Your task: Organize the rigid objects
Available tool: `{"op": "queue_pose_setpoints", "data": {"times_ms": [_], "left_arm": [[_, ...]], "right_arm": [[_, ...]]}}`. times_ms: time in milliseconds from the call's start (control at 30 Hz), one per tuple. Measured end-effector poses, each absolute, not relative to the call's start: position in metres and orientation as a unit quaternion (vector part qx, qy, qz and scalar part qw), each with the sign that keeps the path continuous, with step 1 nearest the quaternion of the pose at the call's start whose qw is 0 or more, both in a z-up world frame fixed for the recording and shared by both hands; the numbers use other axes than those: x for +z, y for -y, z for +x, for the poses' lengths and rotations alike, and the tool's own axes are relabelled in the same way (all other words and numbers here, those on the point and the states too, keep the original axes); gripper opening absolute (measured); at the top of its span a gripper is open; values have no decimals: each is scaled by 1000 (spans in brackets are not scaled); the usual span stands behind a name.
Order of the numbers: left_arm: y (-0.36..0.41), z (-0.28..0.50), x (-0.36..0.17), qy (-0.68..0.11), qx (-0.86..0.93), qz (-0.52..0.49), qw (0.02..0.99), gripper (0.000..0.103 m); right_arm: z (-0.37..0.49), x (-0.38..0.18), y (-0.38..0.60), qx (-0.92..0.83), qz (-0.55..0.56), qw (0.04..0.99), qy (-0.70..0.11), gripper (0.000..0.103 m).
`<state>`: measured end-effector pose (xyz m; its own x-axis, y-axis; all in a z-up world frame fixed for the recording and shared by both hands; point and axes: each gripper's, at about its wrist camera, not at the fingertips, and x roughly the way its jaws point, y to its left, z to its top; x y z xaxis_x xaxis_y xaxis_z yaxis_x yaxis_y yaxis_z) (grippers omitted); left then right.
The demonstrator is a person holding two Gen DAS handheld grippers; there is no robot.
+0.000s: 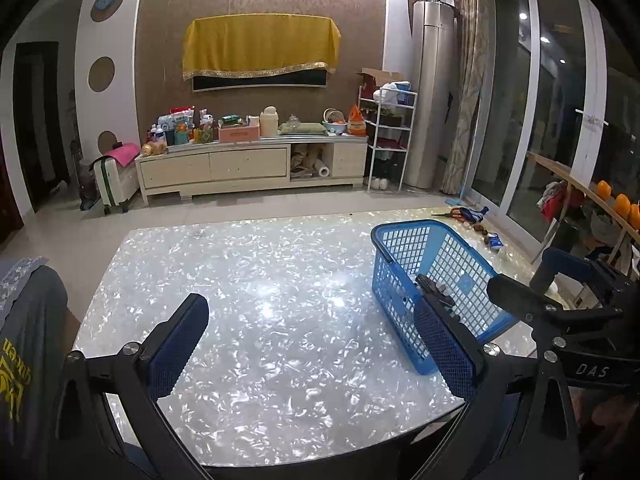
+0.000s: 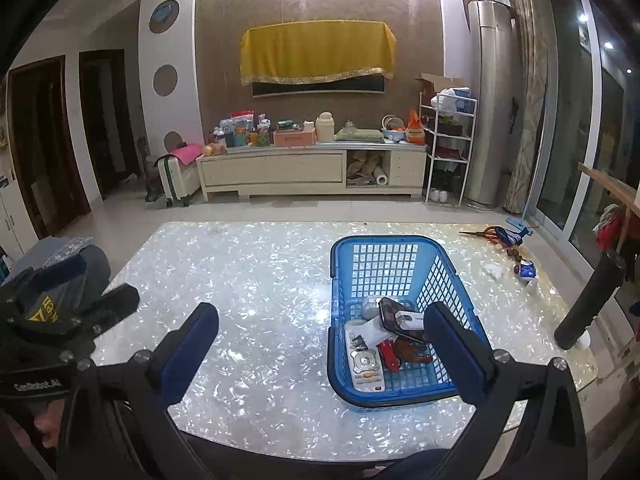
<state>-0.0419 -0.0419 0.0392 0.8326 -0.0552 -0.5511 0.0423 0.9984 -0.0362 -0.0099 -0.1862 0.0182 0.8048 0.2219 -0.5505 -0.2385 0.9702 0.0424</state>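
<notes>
A blue plastic basket (image 2: 384, 264) stands on the pearly white table (image 2: 260, 280), at right in the left wrist view (image 1: 420, 248). Inside it lie a white remote (image 2: 365, 364), a dark phone (image 2: 400, 320), a small white device (image 2: 410, 319), a red item (image 2: 387, 354), a brown item (image 2: 414, 352) and a grey round thing (image 2: 370, 307). My right gripper (image 2: 320, 344) is open and empty, held above the table's near edge, its right finger over the basket's near corner. My left gripper (image 1: 316, 338) is open and empty, left of the basket.
Scissors (image 2: 486, 234), a blue-white pouch (image 2: 510, 236) and small items (image 2: 526, 270) lie at the table's far right corner. A TV cabinet (image 2: 312, 172) with clutter stands by the far wall. A chair back with grey cloth (image 1: 28, 320) is at left.
</notes>
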Motion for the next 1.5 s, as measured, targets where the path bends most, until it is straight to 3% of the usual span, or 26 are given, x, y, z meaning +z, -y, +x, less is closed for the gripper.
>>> {"op": "queue_pose_setpoints", "data": {"times_ms": [1500], "left_arm": [[40, -43, 39, -286, -33, -13, 958, 103]], "right_arm": [[-24, 23, 183, 128, -14, 949, -289, 103]]}}
